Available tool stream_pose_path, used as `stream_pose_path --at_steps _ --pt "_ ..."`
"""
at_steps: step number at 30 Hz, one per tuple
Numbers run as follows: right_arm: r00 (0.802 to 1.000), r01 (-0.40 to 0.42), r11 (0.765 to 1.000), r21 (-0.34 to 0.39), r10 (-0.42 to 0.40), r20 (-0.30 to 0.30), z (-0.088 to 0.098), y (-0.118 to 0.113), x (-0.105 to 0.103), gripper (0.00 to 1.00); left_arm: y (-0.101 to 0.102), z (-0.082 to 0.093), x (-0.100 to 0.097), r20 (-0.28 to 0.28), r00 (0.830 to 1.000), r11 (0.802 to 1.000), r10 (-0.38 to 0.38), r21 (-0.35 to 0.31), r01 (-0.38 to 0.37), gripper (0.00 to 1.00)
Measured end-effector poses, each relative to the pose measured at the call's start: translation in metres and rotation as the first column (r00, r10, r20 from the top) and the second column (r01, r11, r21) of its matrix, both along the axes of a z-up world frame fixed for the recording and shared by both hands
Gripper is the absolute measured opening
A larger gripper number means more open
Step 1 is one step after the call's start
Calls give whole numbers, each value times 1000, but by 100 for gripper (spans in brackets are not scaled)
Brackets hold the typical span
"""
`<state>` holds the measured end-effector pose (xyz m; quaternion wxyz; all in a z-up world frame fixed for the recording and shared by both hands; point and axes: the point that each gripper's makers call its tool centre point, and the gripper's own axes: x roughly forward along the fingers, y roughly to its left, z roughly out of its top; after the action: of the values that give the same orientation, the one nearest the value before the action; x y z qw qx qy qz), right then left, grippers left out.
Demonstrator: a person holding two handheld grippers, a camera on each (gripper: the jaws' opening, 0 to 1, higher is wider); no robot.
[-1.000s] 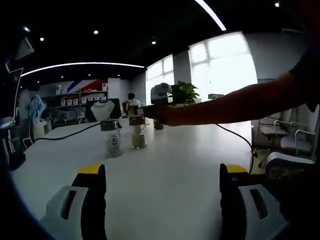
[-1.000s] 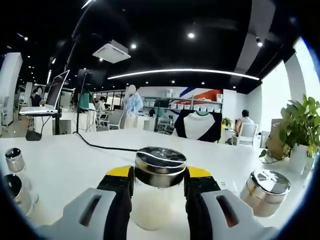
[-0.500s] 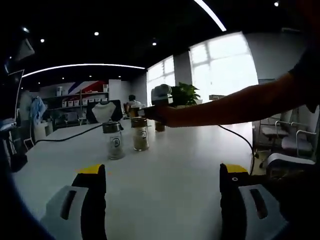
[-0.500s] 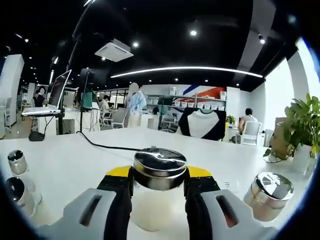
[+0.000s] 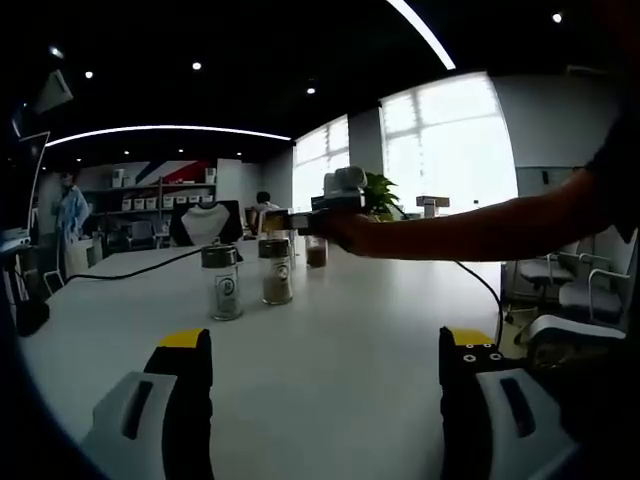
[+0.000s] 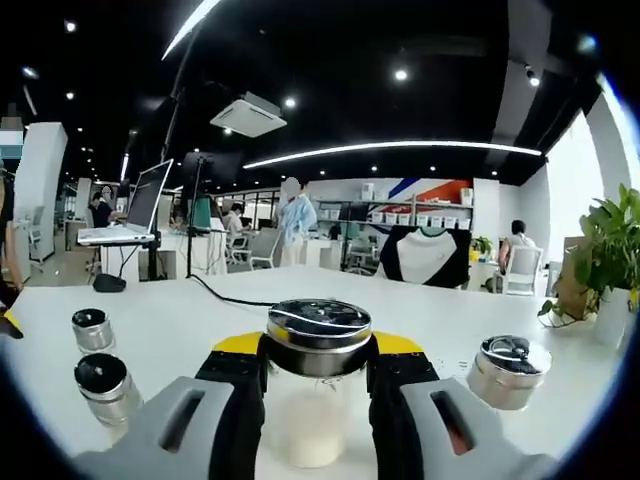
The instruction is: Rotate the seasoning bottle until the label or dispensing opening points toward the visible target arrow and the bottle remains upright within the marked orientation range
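Right gripper view has the seasoning bottle [image 6: 318, 385] dead centre at 6 o'clock, clamped between the right tongs [image 6: 318, 375], whose black jaws with yellow tips press on either side of its neck just below the cap. The bottle stands upright: a clear glass body with a pale, whitish filling and a shiny metal cap. I cannot make out a label or which way the opening faces from this angle. On the white desk [image 6: 190, 315], a second steel-capped jar [image 6: 507, 371] sits near, at about 3 o'clock, and two small shakers [image 6: 100, 375] stand at 9 o'clock, one just behind the other.

Left gripper view shows the left tongs [image 5: 325, 385] spread wide apart over bare desk, nothing between them. Towards 11 o'clock, well apart from them, two labelled jars [image 5: 248, 280] stand side by side. A person's arm [image 5: 480, 222] reaches in from 3 o'clock, with the right tongs at its end beyond the jars. A potted plant [image 6: 612, 265] stands at the desk's far edge.
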<state>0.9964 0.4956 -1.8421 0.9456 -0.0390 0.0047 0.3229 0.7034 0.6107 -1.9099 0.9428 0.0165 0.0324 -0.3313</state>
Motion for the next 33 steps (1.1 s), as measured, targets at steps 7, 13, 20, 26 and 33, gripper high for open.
stream_pose_path --at_steps 7,13,20,26,33 --pt "997 -72 996 49 72 10 15 -4 -40 37 -5 2 -2 0 1000 1000 -10 -21 10 98" --pt "992 -122 992 42 121 36 25 -7 -74 37 -8 5 -3 7 1000 1000 -11 -29 11 97" --pt "983 -178 983 38 176 47 26 -2 -112 37 -11 8 -5 19 1000 999 -11 -32 11 91" --pt "969 -243 969 40 240 62 24 6 -146 37 -14 11 -5 37 999 999 -13 -39 15 87" --pt "934 -350 936 30 346 90 27 23 -186 37 -28 21 -6 88 995 997 -55 -49 59 82"
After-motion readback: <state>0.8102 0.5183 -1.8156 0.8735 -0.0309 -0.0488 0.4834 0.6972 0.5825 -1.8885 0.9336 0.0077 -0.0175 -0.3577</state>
